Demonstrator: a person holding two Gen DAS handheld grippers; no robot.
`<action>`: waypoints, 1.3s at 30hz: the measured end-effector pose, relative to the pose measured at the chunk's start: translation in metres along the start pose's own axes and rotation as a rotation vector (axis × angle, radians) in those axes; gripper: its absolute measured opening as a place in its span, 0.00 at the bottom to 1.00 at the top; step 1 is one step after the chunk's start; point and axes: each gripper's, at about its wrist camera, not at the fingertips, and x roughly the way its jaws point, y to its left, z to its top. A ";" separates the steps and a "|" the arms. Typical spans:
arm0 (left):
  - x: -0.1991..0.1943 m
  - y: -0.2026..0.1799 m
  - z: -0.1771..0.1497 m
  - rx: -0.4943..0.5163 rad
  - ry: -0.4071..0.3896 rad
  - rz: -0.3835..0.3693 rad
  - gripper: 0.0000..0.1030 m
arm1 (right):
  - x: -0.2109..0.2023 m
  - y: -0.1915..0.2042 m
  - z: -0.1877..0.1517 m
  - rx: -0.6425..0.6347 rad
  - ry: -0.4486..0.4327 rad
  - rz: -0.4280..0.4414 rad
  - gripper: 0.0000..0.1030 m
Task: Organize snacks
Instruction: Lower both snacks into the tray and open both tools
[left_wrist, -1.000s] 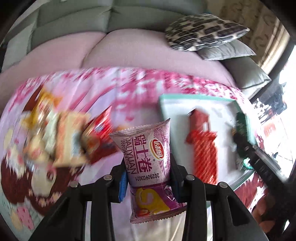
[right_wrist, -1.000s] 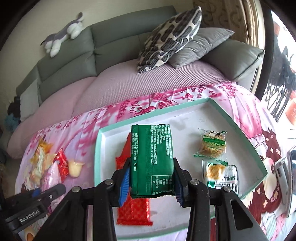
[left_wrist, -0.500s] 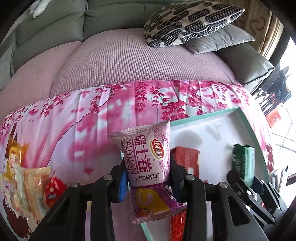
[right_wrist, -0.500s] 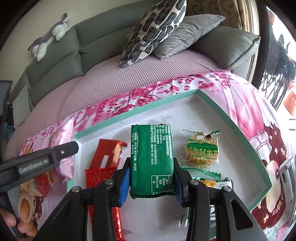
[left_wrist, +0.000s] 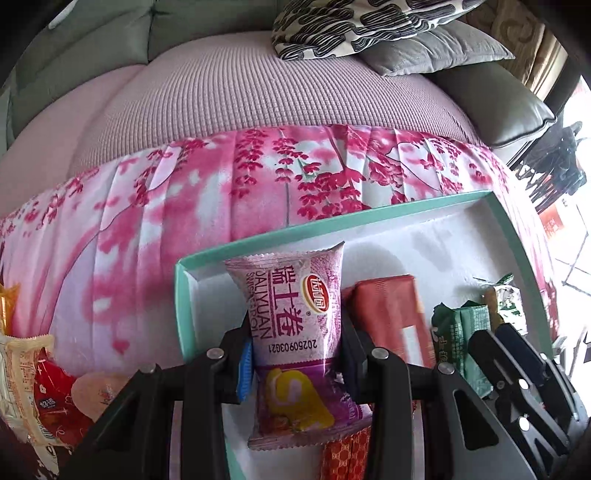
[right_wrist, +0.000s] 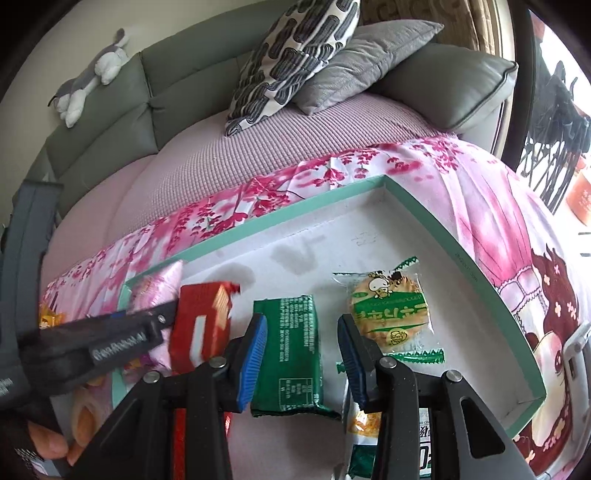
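Your left gripper (left_wrist: 295, 354) is clamped on the purple swiss-roll pack (left_wrist: 295, 332), holding it upright over the near-left corner of the teal-rimmed tray (left_wrist: 332, 225). Your right gripper (right_wrist: 302, 354) has let go: its jaws stand apart, the blue pad (right_wrist: 253, 360) on one side touching the green packet (right_wrist: 288, 354), the other pad clear of it. The packet lies flat on the white tray floor.

In the right wrist view, a red packet (right_wrist: 201, 325) sits at 9 o'clock from the green one and a round cracker pack (right_wrist: 388, 314) at 2 o'clock.

The tray rests on a pink blossom-print cloth (left_wrist: 184, 206), with a pile of loose snacks (left_wrist: 40, 387) at 8 o'clock in the left view. Beyond is a mauve-covered sofa seat (right_wrist: 258, 147) with a patterned pillow (right_wrist: 295, 55), a grey cushion (right_wrist: 369, 51) and a plush toy (right_wrist: 92, 74) on the backrest.
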 end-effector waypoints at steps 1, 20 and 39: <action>0.000 -0.003 -0.001 0.012 -0.002 0.007 0.38 | 0.000 -0.001 0.000 0.001 0.000 -0.003 0.41; -0.069 0.035 -0.032 -0.069 -0.090 0.054 0.74 | -0.023 0.008 -0.002 -0.019 0.041 -0.014 0.62; -0.102 0.099 -0.085 -0.178 -0.154 0.155 0.95 | -0.035 0.046 -0.036 -0.121 0.036 0.026 1.00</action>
